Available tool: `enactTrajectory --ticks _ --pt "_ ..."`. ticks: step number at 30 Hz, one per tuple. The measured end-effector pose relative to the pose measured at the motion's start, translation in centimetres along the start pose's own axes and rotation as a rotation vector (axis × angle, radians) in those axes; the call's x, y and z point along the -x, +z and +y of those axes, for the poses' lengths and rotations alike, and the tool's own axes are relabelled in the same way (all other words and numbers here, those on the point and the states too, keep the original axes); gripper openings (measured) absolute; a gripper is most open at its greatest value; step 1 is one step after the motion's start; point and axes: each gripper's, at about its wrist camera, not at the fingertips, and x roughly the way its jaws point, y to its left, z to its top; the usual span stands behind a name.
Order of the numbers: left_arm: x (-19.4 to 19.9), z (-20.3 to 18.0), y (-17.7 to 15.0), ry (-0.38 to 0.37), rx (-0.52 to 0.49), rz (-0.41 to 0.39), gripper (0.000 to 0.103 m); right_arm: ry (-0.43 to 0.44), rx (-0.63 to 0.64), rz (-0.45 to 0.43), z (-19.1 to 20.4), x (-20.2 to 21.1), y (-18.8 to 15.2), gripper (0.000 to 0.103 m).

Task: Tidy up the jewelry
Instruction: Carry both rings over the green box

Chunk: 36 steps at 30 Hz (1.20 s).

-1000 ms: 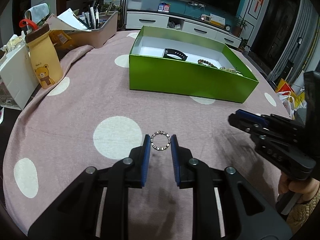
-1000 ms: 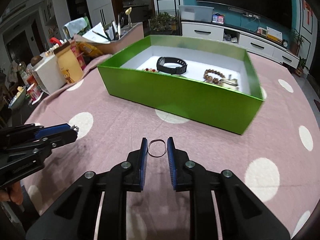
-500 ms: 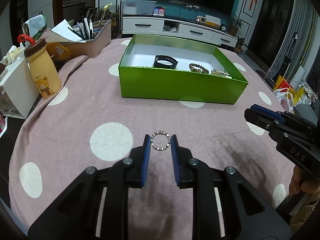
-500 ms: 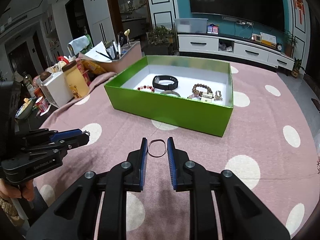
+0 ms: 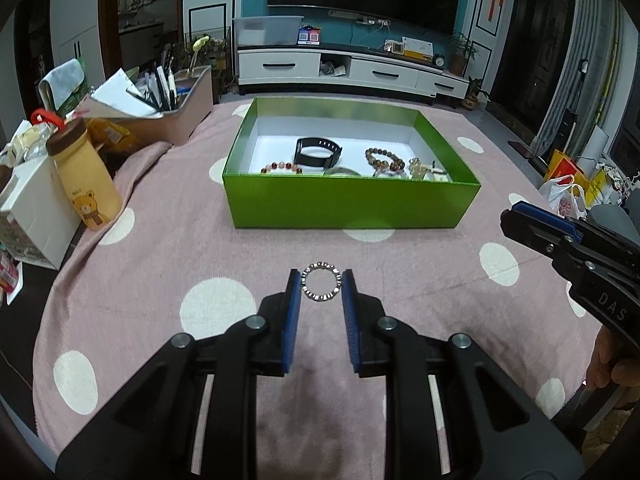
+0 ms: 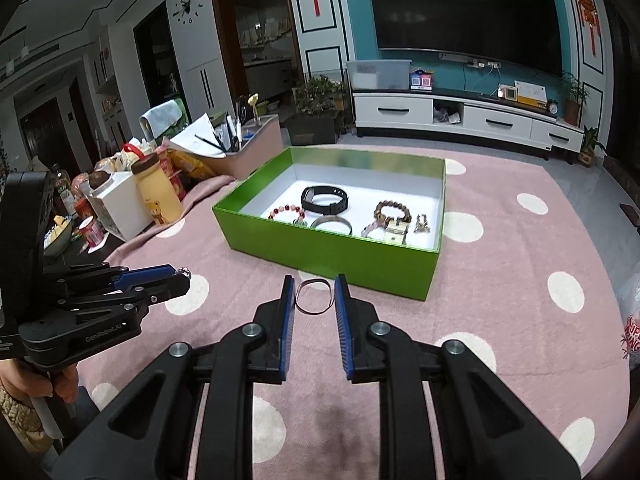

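Note:
My left gripper (image 5: 321,285) is shut on a silver beaded bracelet (image 5: 321,274), held above the pink dotted tablecloth (image 5: 160,240). My right gripper (image 6: 314,296) is shut on a thin dark bangle (image 6: 304,290), also lifted. Ahead stands the open green box (image 5: 348,206), also in the right wrist view (image 6: 320,248). It holds a black watch band (image 6: 324,198), a red bead bracelet (image 6: 286,212), a metal bangle (image 6: 331,224), a brown bead bracelet (image 6: 393,210) and small pieces. Each gripper shows in the other's view, the left (image 6: 182,280) and the right (image 5: 516,216).
At the table's left stand a yellow bear bottle (image 5: 86,188), a white box (image 5: 38,212) and a tan bin of pens and papers (image 5: 172,116). Plastic bags (image 5: 568,196) lie off the right edge. A TV cabinet (image 5: 352,72) stands behind.
Both grippers have risen and pulled back from the green box, each keeping its bracelet. The box now looks farther and its inside shows more.

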Motion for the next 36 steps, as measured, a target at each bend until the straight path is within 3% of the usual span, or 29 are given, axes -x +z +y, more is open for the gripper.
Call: enactTrajectory --ticks 21,36 --pt "-0.1 -1.8 4.0 0.014 -0.063 -0.049 0.020 -0.034 0.009 -0.057 -1.6 0.3 3.2 0.020" --pt "-2.2 -0.1 8.0 0.019 -0.037 -0.044 0.020 -0.033 -0.003 -0.044 -3.3 -2.3 5.7 0.020"
